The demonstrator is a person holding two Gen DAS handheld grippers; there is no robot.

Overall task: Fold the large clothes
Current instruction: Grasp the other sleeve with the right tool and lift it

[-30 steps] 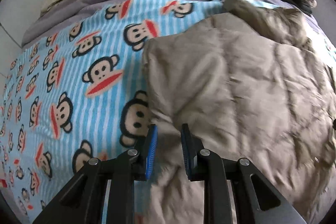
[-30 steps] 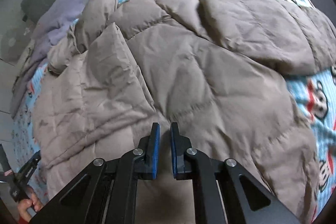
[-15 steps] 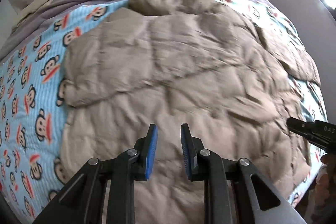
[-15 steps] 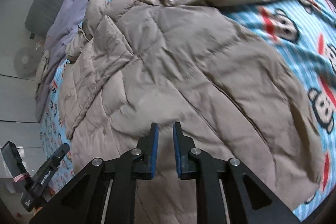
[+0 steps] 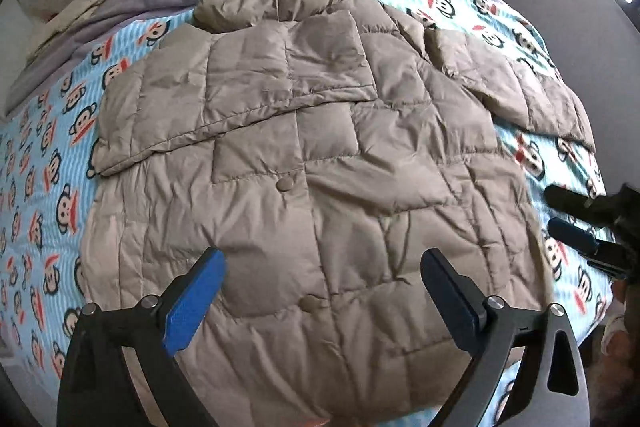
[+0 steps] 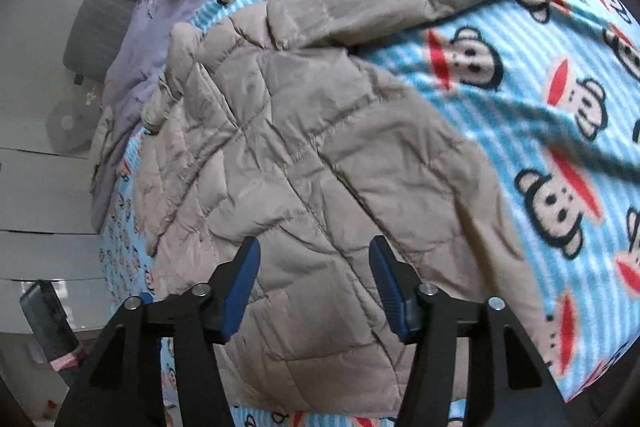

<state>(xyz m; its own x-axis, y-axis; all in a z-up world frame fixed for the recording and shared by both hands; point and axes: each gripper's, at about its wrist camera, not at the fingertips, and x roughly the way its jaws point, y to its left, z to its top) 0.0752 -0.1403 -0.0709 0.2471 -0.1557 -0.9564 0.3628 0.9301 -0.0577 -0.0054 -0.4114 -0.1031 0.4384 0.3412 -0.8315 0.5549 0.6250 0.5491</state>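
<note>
Both grippers shifted across jacket [image 5: 320,155]; left gripper [image 5: 322,279], right gripper [image 6: 314,267] jaws opening, gripping nothing

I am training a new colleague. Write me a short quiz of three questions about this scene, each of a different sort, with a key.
1. True or false: one sleeve of the coat is folded across its front.
2. What lies under the coat? A) a bare wooden table B) the monkey blanket C) a white towel
3. Fill in: the left gripper has ____ between its jaws.

Key: 1. True, the sleeve lies over the chest; the other sleeve is spread out to the side. 2. B. 3. Nothing; its jaws are opening above the coat, and so are those of the right gripper.
</note>
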